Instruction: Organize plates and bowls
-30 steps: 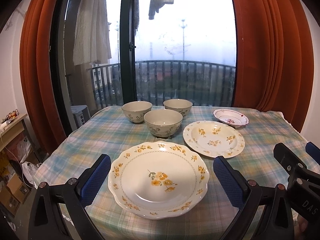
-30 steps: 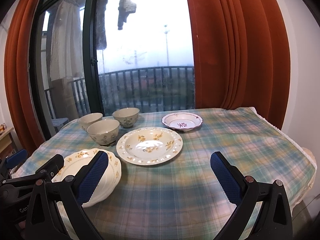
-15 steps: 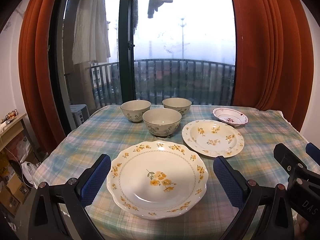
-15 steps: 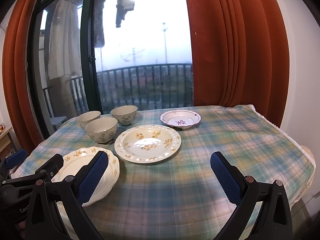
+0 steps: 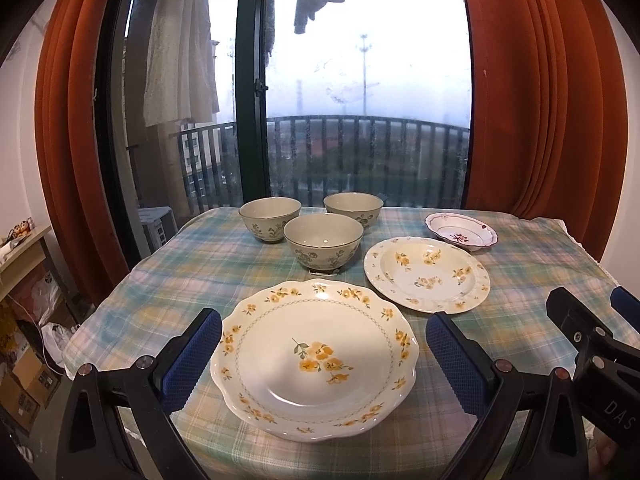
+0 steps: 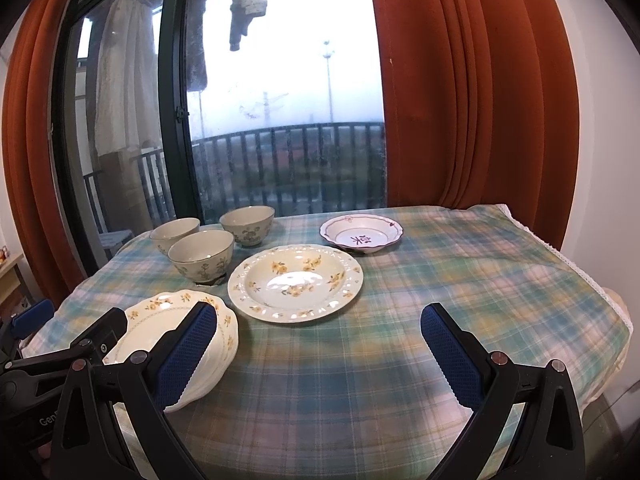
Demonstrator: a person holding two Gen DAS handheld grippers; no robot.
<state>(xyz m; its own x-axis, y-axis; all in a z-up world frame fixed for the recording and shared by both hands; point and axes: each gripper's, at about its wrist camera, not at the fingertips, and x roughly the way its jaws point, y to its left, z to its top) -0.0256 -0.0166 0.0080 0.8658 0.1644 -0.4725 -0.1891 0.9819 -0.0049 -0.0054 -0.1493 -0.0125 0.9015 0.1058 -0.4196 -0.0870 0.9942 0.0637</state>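
A large scalloped plate with yellow flowers (image 5: 316, 360) lies at the table's near edge, between the open fingers of my left gripper (image 5: 324, 356), which hovers over it. It also shows in the right wrist view (image 6: 168, 320). A deep yellow-flowered plate (image 5: 426, 274) (image 6: 295, 280) lies behind it to the right. A small purple-rimmed dish (image 5: 461, 232) (image 6: 361, 234) sits further back. Three floral bowls (image 5: 323, 246) (image 6: 201, 254) cluster at the back left. My right gripper (image 6: 318, 350) is open and empty over bare cloth.
The table has a green plaid cloth (image 6: 460, 280). Its edges drop off at left and right. Orange curtains (image 6: 472, 92) and a balcony door (image 5: 252, 100) stand behind it. A shelf and boxes (image 5: 24, 320) sit on the floor at the left.
Both grippers have risen and tilted slightly; the dishes sit a little lower in both views. Nothing was grasped or moved.
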